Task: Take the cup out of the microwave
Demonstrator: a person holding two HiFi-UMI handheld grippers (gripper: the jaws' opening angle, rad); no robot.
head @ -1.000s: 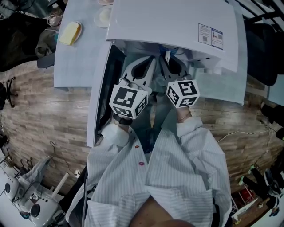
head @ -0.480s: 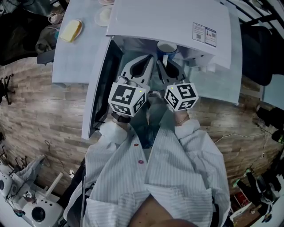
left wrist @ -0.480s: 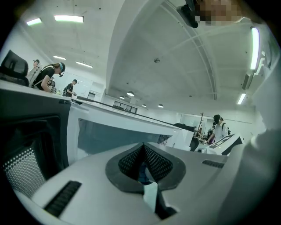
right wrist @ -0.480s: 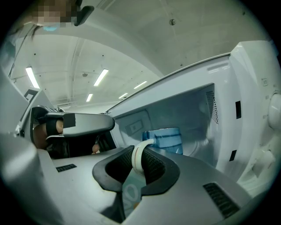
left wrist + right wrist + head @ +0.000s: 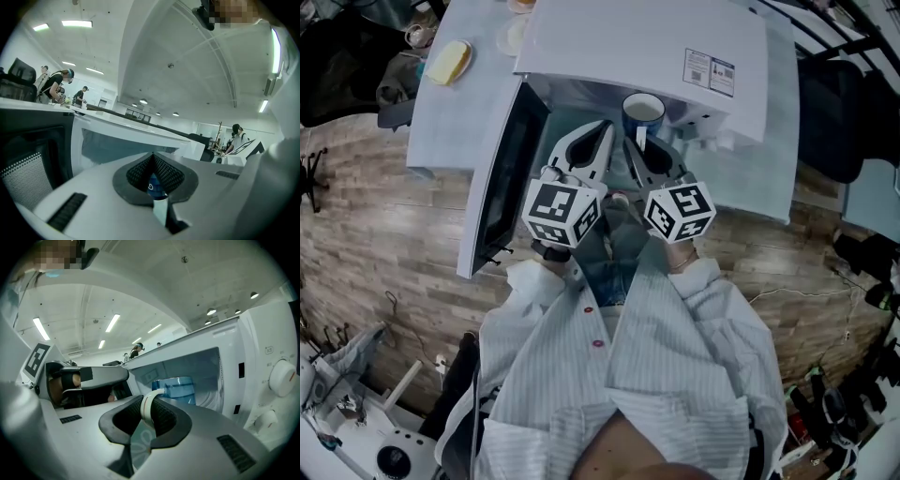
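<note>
- Wood-plank floor (image 5: 375,216) surrounds a pale table (image 5: 459,122) that carries a white microwave (image 5: 637,47). Its door (image 5: 497,187) is swung fully open to the left.
- Task item: the blue cup (image 5: 643,111) stands upright at the mouth of the cavity, just under the front edge of the housing. Whether its base is clear of the sill cannot be told.
- Right gripper (image 5: 635,142): jaws clamped on the cup's white handle (image 5: 149,405). This is the only hold on the cup.
- Left gripper (image 5: 605,129): jaws together at the tips with nothing between them. It sits just beside the right one and gives the cup no support.
- Risk 1: a hold on the thin handle alone may let the cup pivot and tip forward, and anything inside would then spill.
- Risk 2: lifting too early could knock the rim on the upper edge of the opening.
- Risk 3: dragging low could catch the base on the sill and wrench the handle out of the pads.
- Risk 4: the two grippers sit close together, so a sideways drift could bump the left one into the cup.
</note>
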